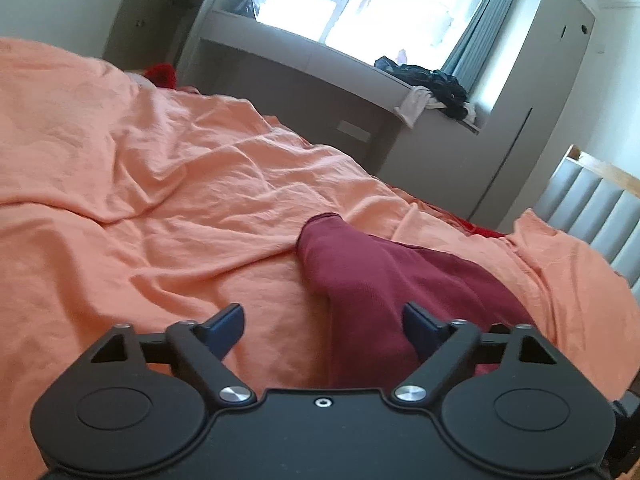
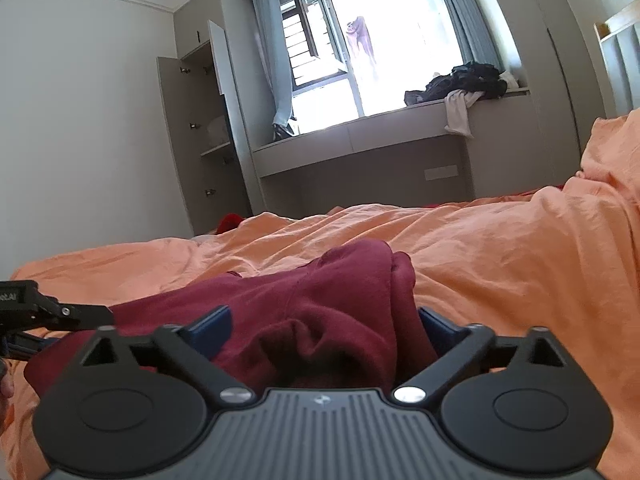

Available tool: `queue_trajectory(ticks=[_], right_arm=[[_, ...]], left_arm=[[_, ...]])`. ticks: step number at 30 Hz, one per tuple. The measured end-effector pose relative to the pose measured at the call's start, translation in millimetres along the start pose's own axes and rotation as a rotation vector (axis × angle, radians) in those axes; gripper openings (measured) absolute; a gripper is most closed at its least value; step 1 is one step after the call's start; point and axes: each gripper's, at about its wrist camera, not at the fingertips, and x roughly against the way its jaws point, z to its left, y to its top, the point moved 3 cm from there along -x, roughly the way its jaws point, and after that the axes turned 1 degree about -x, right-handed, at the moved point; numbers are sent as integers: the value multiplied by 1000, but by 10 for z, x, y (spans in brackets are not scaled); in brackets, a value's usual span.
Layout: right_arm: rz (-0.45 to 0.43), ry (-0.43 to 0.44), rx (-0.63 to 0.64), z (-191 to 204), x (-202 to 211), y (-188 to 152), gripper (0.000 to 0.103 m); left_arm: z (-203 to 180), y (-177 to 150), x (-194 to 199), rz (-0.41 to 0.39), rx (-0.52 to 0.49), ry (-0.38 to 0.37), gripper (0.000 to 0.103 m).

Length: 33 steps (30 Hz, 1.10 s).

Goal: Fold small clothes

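Note:
A dark red garment (image 1: 384, 276) lies crumpled on the orange bedsheet (image 1: 160, 184). In the left wrist view my left gripper (image 1: 324, 330) is open, low over the bed, with the garment's left edge between its blue fingertips (image 1: 226, 326). In the right wrist view the garment (image 2: 320, 304) bunches up between the open fingers of my right gripper (image 2: 326, 330); the cloth hides most of the right fingertip (image 2: 438, 330). The left gripper (image 2: 52, 312) shows at the left edge of the right wrist view, beside the garment.
The rumpled orange sheet (image 2: 500, 248) covers the bed. A grey window bench (image 2: 360, 140) holds a pile of dark clothes (image 2: 464, 80). An open wardrobe (image 2: 200, 132) stands at the left. A padded headboard (image 1: 588, 208) is at the right.

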Motion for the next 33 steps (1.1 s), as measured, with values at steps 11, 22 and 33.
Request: queue_trajectory(ticks=[11, 22, 33], right_arm=[[-37, -40, 34, 122, 317, 81, 103], [-197, -29, 123, 434, 1054, 207, 103], [-326, -21, 148, 778, 1866, 122, 103]], left_arm=[[-203, -67, 308, -60, -119, 45, 102], [-400, -193, 1034, -201, -173, 25, 102], [-476, -437, 1831, -313, -233, 118, 102]])
